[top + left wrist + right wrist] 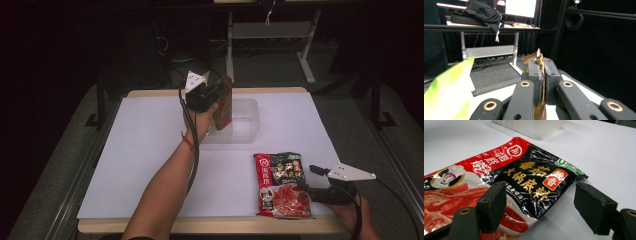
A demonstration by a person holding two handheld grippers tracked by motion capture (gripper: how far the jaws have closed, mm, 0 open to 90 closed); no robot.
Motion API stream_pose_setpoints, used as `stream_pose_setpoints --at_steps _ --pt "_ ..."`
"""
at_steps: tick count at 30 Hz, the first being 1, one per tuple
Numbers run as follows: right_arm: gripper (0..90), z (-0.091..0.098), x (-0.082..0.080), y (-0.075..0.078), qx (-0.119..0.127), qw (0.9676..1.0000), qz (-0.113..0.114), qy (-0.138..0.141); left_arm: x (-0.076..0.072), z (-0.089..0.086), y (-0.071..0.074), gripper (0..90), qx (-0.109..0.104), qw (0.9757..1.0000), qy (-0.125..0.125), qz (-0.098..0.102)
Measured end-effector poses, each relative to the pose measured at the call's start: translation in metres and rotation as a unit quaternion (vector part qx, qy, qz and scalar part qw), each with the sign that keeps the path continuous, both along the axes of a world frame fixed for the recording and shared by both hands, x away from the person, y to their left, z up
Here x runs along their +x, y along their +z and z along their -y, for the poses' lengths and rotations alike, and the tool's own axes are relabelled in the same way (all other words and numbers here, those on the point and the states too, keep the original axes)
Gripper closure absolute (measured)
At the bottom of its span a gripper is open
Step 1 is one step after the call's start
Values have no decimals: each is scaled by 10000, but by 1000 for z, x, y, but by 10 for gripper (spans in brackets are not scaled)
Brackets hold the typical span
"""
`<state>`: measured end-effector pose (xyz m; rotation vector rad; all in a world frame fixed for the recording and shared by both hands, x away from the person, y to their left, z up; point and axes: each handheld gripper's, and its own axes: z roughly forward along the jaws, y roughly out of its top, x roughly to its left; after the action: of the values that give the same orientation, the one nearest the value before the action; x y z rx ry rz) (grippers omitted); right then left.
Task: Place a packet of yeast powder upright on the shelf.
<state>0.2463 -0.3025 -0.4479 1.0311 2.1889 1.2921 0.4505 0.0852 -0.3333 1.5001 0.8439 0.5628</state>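
My left gripper (216,96) is raised over the far middle of the table and is shut on a brown packet (223,104). The packet hangs upright at the left end of a clear plastic tub (244,122). In the left gripper view the jaws (543,67) pinch the packet's crinkled top edge (537,55). A red and black sauce packet (282,185) lies flat near the front right edge. My right gripper (311,186) rests low at its right side, open. In the right gripper view the packet (524,177) lies under and between the spread jaws (539,202) and neither jaw grips it.
The white table top (150,150) has wooden edges front and back. The tub's corner (529,126) appears beyond the sauce packet. A blurred green and white shape (446,92) crosses the left gripper view. Desk legs (305,55) stand behind the table.
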Motion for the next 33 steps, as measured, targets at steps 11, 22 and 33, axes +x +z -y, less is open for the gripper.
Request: stream_pose_setpoints --at_steps 11,22,33 --pt "258 0 0 0 -1 10000 7 13 -4 10 -25 856 32 9998 -127 -133" --pt "258 -1 1 0 -25 10000 -21 -15 -12 -4 -34 853 105 9997 -204 -109" --pt "260 -2 1 0 -77 10000 -41 -24 -23 -8 -34 848 364 9986 -371 35"
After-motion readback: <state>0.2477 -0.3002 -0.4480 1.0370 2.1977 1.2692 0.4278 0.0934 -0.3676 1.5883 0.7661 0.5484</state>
